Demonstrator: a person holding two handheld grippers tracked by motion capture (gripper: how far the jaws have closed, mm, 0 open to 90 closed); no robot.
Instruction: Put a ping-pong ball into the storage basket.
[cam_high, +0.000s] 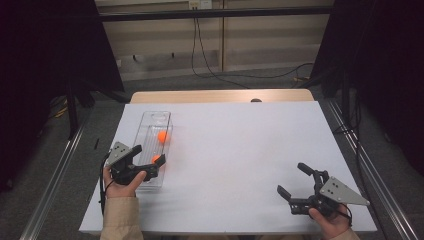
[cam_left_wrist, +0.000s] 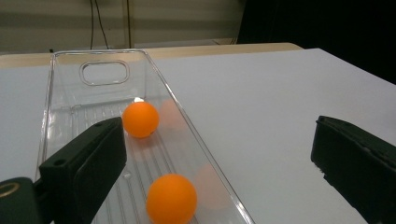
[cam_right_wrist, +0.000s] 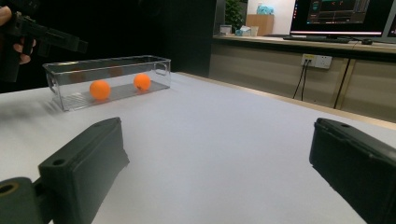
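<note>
While the left gripper (cam_high: 148, 161) hangs with jaws spread, nothing between them, the near orange plastic ball (cam_left_wrist: 171, 198) lies just below in the clear plastic tray (cam_left_wrist: 65, 88); no writing is legible.

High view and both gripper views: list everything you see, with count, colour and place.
balls: 2, orange, inside the bin, one near its middle, one toward its near end
bin: 1, clear plastic, long, on the table's left side
table: 1, white top
monitors: dark, lit, on a far counter in the right gripper view
left gripper: 1, black, open over the bin's near end
right gripper: 1, black, open, above bare table at the right
</note>
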